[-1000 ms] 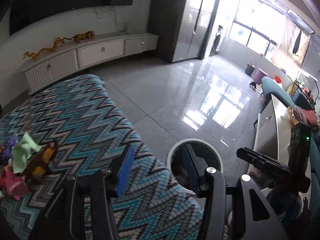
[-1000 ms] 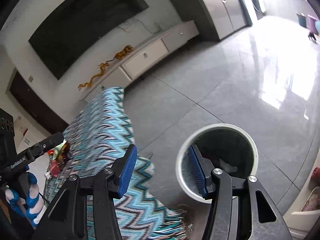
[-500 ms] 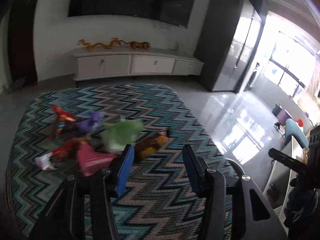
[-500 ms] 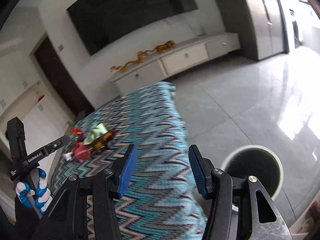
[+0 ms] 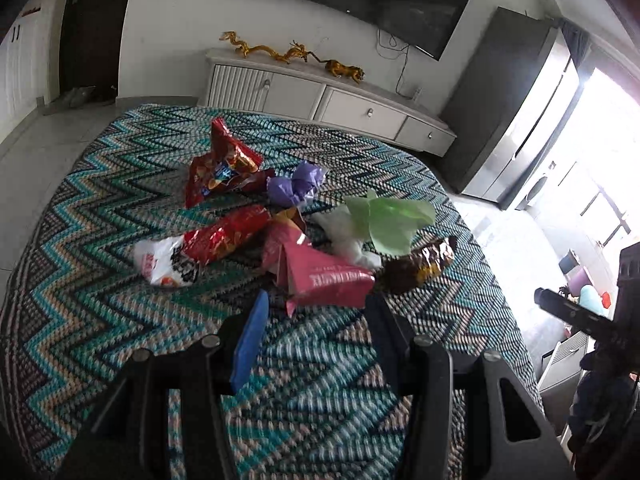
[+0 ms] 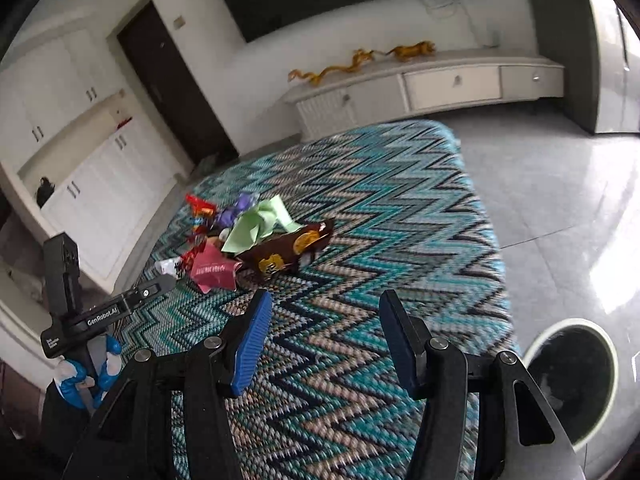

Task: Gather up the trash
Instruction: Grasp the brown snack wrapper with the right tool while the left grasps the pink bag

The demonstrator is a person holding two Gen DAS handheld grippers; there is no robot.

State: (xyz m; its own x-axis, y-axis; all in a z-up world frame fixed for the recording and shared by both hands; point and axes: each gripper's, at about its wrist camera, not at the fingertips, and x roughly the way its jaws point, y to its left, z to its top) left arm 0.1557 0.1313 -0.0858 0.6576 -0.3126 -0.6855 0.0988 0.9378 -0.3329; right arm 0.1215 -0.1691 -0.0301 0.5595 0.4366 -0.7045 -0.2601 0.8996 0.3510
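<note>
A pile of trash lies on a table with a zigzag cloth (image 5: 120, 184): a pink wrapper (image 5: 320, 272), red snack bags (image 5: 224, 236), a white wrapper (image 5: 164, 264), purple paper (image 5: 296, 184), green paper (image 5: 388, 220), a brown wrapper (image 5: 420, 264). My left gripper (image 5: 316, 312) is open and empty, just in front of the pink wrapper. My right gripper (image 6: 324, 312) is open and empty over the cloth (image 6: 380, 208), short of the pile's brown wrapper (image 6: 288, 252). A round bin (image 6: 576, 372) stands on the floor at the lower right.
A white low cabinet (image 5: 320, 96) with gold dragon figures (image 5: 280, 54) stands behind the table. A dark fridge (image 5: 516, 112) is at the right. Glossy tiled floor (image 6: 560, 200) surrounds the table. The left hand-held device (image 6: 80, 308) shows in the right wrist view.
Both grippers swung from the bin toward the table. The left one now sits close to the trash pile; the right one faces the pile from further off. Both stayed open.
</note>
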